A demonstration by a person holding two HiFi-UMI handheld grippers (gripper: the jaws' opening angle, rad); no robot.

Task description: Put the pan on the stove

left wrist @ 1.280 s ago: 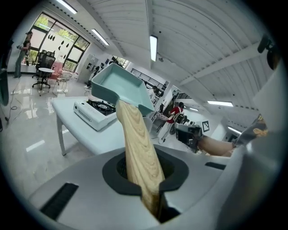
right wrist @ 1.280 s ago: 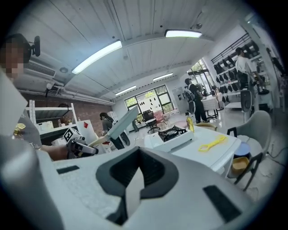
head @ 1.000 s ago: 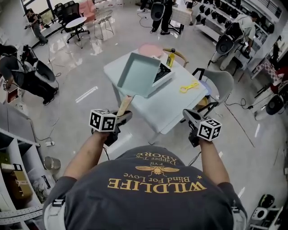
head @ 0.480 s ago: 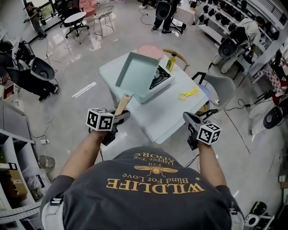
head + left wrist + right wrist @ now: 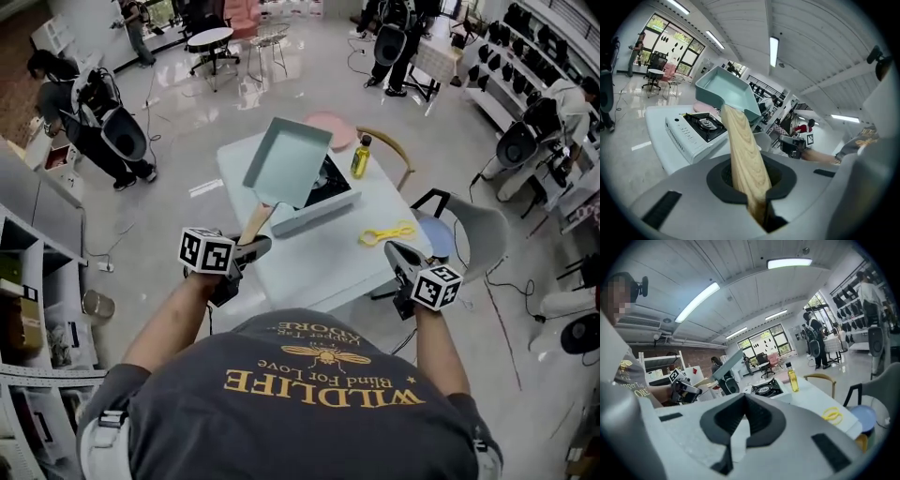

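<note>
I see a big open hall with a glossy grey floor (image 5: 309, 56), a white slatted ceiling (image 5: 740, 263) with long tube lights (image 5: 774, 49), and tall windows (image 5: 670, 40) at the far end. A white surface (image 5: 319, 258) stands mid-floor, with a wooden chair (image 5: 386, 142) behind it and a grey chair (image 5: 473, 239) to its right. A round table (image 5: 209, 37) with office chairs stands farther off. Shelving (image 5: 28, 309) lines the left.

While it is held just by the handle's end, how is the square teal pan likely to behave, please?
Probably rigid: the pan and its wooden handle show no sag. Likely front-heavy, since the left gripper clamps only the handle's end, so it may droop or twist. The smooth wood might slip a little.
</note>
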